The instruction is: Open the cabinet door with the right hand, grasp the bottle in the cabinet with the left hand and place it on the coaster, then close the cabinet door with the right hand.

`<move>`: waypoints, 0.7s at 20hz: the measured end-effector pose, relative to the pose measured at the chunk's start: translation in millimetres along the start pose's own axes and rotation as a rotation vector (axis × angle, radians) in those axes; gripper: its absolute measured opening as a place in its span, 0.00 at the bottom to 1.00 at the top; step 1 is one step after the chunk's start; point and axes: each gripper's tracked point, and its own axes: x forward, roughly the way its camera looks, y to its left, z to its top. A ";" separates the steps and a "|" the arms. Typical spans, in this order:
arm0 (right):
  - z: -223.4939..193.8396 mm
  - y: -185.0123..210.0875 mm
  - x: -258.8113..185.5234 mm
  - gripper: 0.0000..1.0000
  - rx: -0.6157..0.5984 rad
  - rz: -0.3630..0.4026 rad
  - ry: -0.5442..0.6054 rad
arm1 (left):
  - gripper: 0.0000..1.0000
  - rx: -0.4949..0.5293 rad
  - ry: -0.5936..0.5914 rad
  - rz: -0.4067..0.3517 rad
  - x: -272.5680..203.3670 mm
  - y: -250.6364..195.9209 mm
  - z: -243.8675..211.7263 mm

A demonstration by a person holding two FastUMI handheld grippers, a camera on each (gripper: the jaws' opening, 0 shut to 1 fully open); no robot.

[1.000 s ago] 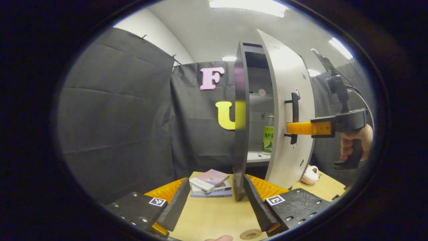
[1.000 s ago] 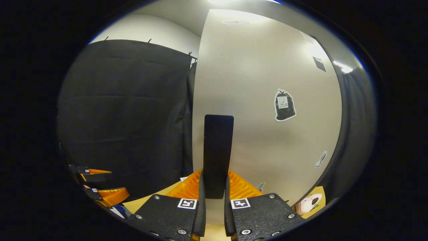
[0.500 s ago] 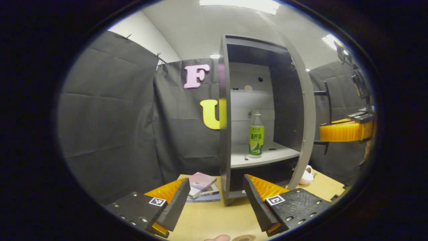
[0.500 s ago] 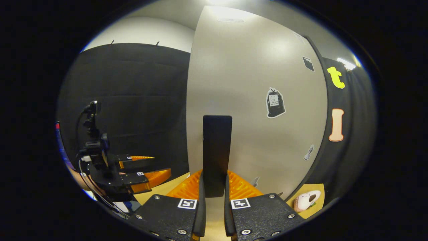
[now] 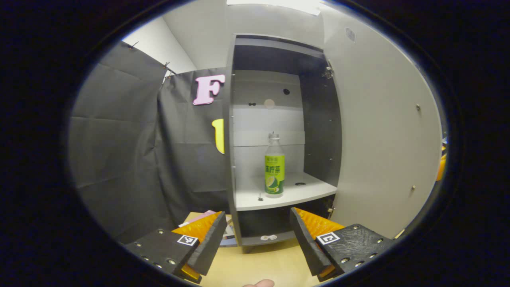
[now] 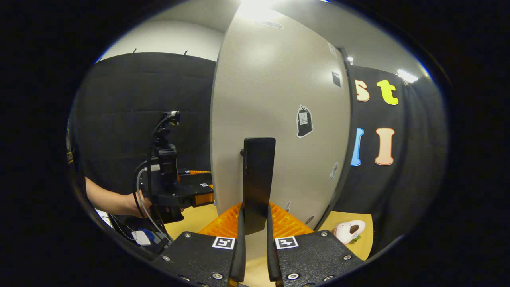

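Note:
The cabinet (image 5: 230, 131) stands open, its pale door (image 5: 382, 135) swung wide to the right. On the white shelf (image 5: 287, 195) inside stands a clear bottle (image 5: 274, 167) with a green label, upright. My left gripper (image 5: 255, 243) is open in front of the cabinet, below shelf height and some way short of the bottle. In the right gripper view, my right gripper (image 6: 255, 239) is shut on the door's black handle (image 6: 258, 175), with the door's outer face (image 6: 279, 119) ahead. The left gripper (image 6: 191, 191), held by a hand, shows past the door's left edge.
Books (image 5: 207, 217) lie on the wooden table (image 5: 267, 263) left of the cabinet's base. A small pale plush toy (image 6: 348, 230) lies on the table right of the door. Black cloth walls close the booth behind and to the left.
The door has swung from nearly closed to wide open, pulled by my right gripper on the handle. The bottle has come into full view, and my left gripper now faces the cabinet's inside.

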 end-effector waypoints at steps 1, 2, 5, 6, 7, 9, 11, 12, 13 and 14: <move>-0.6 -5.3 -2.6 0.22 0.000 -0.033 -0.003 | 0.96 0.005 -0.001 -0.007 6.7 -7.9 2.3; -0.9 -11.9 -2.9 0.22 0.004 -0.073 -0.007 | 0.96 0.013 0.001 -0.008 13.2 -15.5 4.7; -0.4 -35.1 -14.3 0.22 -0.014 -0.224 -0.014 | 0.96 0.038 0.005 -0.034 30.6 -44.2 5.7; -3.3 -42.3 -20.2 0.21 -0.021 -0.275 -0.018 | 0.96 0.051 -0.004 -0.044 35.6 -51.8 9.5; -5.1 -49.2 -24.1 0.20 -0.030 -0.318 -0.024 | 0.92 0.066 -0.014 -0.050 40.9 -59.0 13.7; -3.8 -53.2 -32.3 0.17 -0.021 -0.371 -0.029 | 0.87 0.093 -0.021 -0.047 48.6 -68.1 17.1; -2.8 -51.8 -43.1 0.16 0.011 -0.392 -0.038 | 0.89 0.110 -0.015 -0.031 55.3 -74.1 16.2; -1.1 -52.8 -47.6 0.16 0.030 -0.399 -0.042 | 0.87 0.119 -0.012 -0.020 59.1 -75.5 17.6; 1.1 -53.6 -52.3 0.14 0.048 -0.408 -0.050 | 0.87 0.124 -0.013 -0.010 65.1 -75.7 17.8; 3.0 -53.8 -63.0 0.14 0.072 -0.423 -0.058 | 0.92 0.125 -0.015 -0.004 74.0 -74.9 15.8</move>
